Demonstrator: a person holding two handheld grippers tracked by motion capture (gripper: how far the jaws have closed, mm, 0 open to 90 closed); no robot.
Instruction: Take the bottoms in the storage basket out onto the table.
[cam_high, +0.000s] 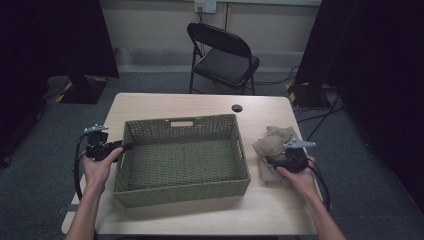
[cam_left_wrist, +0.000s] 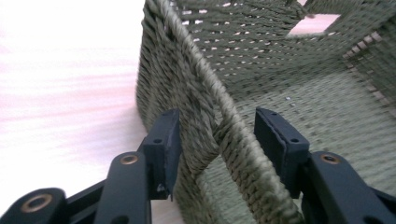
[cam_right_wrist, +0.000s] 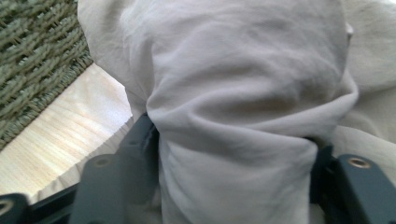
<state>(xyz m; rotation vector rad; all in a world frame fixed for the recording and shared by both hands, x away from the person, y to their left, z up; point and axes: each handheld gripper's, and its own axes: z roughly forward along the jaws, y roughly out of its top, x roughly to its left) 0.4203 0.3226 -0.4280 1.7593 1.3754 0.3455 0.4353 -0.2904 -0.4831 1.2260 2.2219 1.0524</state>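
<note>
Jaws pinch beige crumpled cloth (cam_right_wrist: 243, 93) beside green woven basket (cam_high: 182, 187).

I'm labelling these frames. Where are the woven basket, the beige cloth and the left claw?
woven basket (cam_high: 181, 192): high view, on its near outer wall.
beige cloth (cam_right_wrist: 243, 70): right gripper view, on the bunched fold above the jaws.
left claw (cam_left_wrist: 217, 135): left gripper view, midway between its fingertips, astride the basket wall.

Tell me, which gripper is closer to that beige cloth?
Right. The right gripper has the crumpled beige cloth bunched between its jaws; the left gripper straddles the woven basket's far-side wall.
</note>
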